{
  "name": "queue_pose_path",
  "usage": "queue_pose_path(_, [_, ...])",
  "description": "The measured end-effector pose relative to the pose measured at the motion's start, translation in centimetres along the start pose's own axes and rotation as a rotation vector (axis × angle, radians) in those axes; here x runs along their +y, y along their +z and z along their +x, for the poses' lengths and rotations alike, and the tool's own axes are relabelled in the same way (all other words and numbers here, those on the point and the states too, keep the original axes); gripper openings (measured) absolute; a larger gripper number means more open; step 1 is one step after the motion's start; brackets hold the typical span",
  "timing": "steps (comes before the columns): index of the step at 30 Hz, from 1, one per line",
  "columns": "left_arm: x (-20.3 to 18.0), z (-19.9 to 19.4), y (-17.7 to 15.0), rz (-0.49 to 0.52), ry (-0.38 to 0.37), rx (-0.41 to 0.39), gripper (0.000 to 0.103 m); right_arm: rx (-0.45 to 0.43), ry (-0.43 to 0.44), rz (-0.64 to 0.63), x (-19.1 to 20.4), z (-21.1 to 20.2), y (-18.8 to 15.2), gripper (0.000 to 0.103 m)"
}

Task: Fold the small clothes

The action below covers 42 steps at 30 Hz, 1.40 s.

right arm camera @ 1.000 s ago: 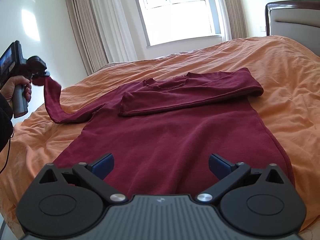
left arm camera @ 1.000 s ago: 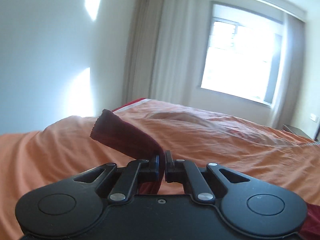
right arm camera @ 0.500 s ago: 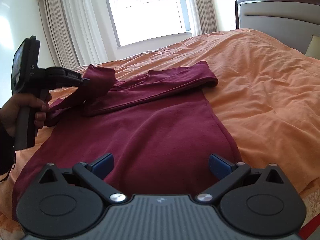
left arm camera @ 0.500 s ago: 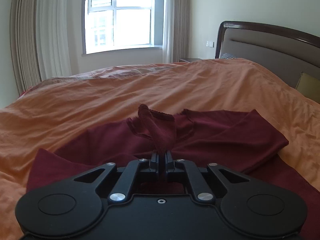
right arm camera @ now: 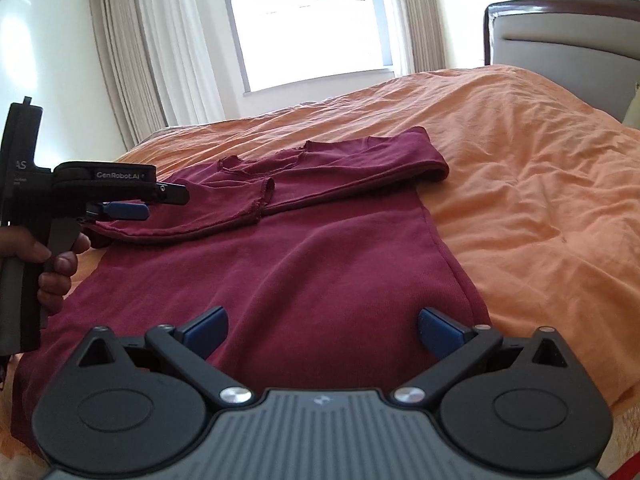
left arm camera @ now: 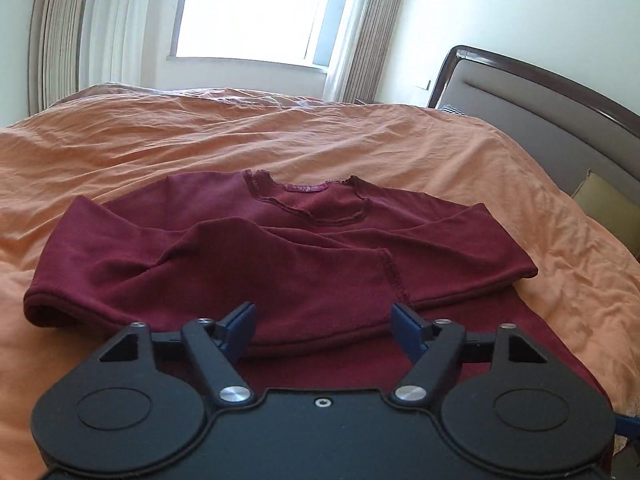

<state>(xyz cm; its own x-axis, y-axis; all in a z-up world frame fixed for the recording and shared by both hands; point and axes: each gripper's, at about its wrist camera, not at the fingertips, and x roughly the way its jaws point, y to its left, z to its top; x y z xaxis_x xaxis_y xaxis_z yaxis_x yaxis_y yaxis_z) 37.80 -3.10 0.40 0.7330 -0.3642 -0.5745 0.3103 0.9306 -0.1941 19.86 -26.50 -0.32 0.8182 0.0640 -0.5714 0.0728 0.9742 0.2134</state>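
A maroon long-sleeved shirt (left arm camera: pixel 320 248) lies flat on the orange duvet (left arm camera: pixel 200 140), neckline at the far end. Both sleeves are folded across the chest; the left sleeve's cuff (left arm camera: pixel 394 276) rests on top. My left gripper (left arm camera: pixel 323 316) hovers just above that sleeve with its jaws opening, and nothing is pinched between the blue pads. In the right wrist view the left gripper (right arm camera: pixel 148 210) sits at the shirt's (right arm camera: pixel 300 272) left shoulder, held by a hand (right arm camera: pixel 56 264). My right gripper (right arm camera: pixel 322 320) stands open over the shirt's lower body, holding nothing.
A dark wooden headboard (left arm camera: pixel 540 112) with grey padding closes off the right side. A yellowish pillow (left arm camera: pixel 612 208) lies below it. The window (right arm camera: pixel 312 24) and curtains (right arm camera: pixel 152 60) are beyond the bed's far edge. Rumpled duvet (right arm camera: pixel 540 200) spreads right of the shirt.
The left gripper carried the left sleeve from the bed's left side over the chest, came down and let it go; its jaws went from shut to wide. The right gripper stayed open.
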Motion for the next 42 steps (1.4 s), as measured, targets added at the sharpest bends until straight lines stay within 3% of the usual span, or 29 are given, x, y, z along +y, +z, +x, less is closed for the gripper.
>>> queue_pose_path(3, [0.5,-2.1,-0.3,-0.021,0.088,-0.029,0.098,-0.017,0.047,-0.046,0.5,1.5,1.9,0.103])
queue_pose_path(5, [1.1,-3.4,-0.4,-0.023,0.157,-0.058,0.102,-0.033,0.07,-0.081,1.3,2.7,3.3,0.103])
queue_pose_path(10, [4.6,-5.8,-0.7,-0.071,0.336,-0.092,0.102,-0.041,0.146,-0.143,3.4,7.6,6.9,0.1])
queue_pose_path(16, [10.4,-7.4,-1.3,-0.191,0.446,-0.083,0.102,0.019,0.19,-0.168,5.8,15.0,10.2,0.08])
queue_pose_path(19, [12.0,-8.0,-1.8,-0.225,0.457,-0.078,0.102,0.083,0.164,-0.176,6.6,18.2,10.7,0.057])
queue_pose_path(21, [12.5,-8.3,-2.3,-0.229,0.461,-0.075,0.102,0.106,0.176,-0.172,6.9,19.4,10.7,0.034])
queue_pose_path(22, [12.7,-8.5,-2.4,-0.228,0.462,-0.075,0.102,0.109,0.184,-0.178,7.1,19.7,10.7,0.029])
queue_pose_path(23, [12.8,-8.6,-2.6,-0.229,0.462,-0.074,0.102,0.11,0.198,-0.185,7.2,19.8,10.8,0.014])
queue_pose_path(27, [12.9,-8.8,-3.1,-0.246,0.453,-0.07,0.102,0.041,0.196,-0.21,7.2,18.7,11.7,0.01])
queue_pose_path(32, [12.6,-8.9,-3.1,-0.233,0.442,-0.075,0.102,-0.097,0.109,-0.262,6.3,16.2,14.1,0.01])
queue_pose_path(36, [12.5,-8.5,-2.9,-0.236,0.433,-0.069,0.102,-0.038,0.099,-0.213,4.4,17.9,14.9,0.01])
queue_pose_path(42, [12.3,-7.9,-2.3,-0.228,0.402,-0.07,0.102,0.033,0.028,-0.213,2.8,20.8,13.1,0.01])
